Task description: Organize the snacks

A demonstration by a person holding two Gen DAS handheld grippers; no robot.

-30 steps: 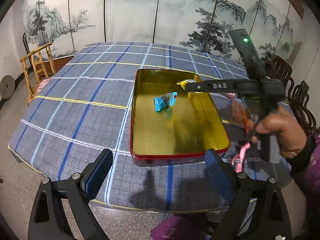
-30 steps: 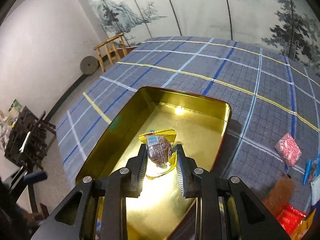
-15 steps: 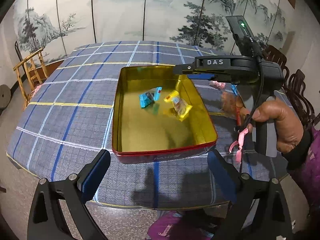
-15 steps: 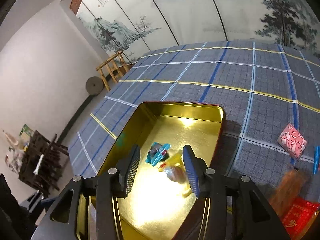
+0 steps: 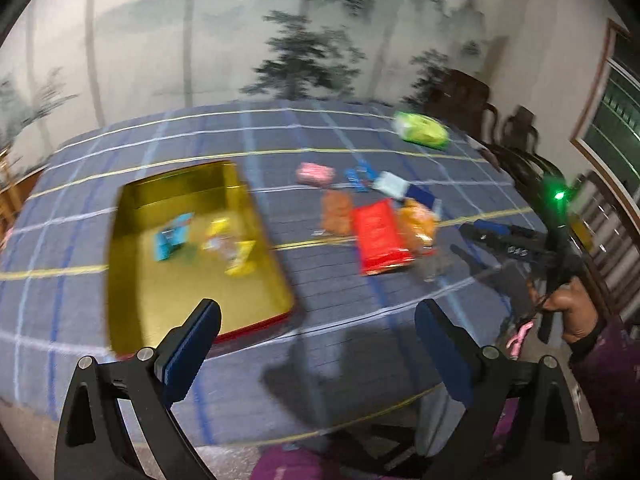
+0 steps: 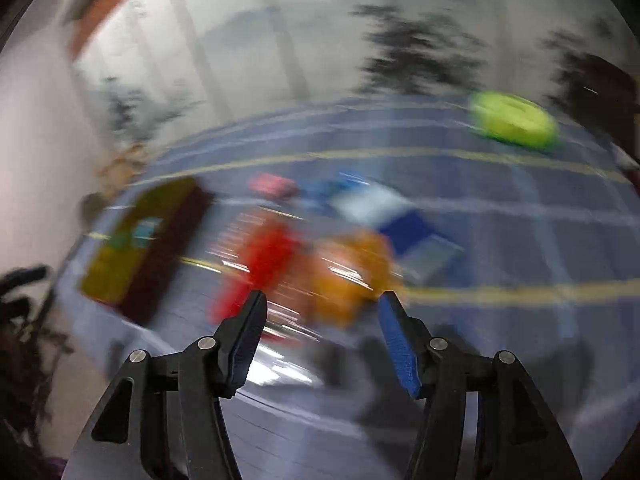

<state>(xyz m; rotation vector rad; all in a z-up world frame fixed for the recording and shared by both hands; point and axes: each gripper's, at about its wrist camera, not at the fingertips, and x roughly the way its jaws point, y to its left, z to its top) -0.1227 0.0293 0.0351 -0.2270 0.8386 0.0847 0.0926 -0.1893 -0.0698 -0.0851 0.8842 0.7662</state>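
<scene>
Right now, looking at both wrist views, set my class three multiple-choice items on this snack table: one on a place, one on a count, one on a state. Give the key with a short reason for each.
1. Where does the red packet lie?
A. inside the gold tin
B. on the tablecloth, right of the gold tin
C. on a chair

2. How many wrapped snacks lie inside the gold tin?
A. none
B. two
C. five

3. What state is the right gripper in?
A. shut on a snack
B. shut with nothing in it
C. open with nothing in it

Key: 1 B, the red packet rests on the tablecloth among other loose snacks; 2 B, only a blue-wrapped snack and a yellow-wrapped snack show inside; 3 C, its fingers stand apart with nothing between them.
</scene>
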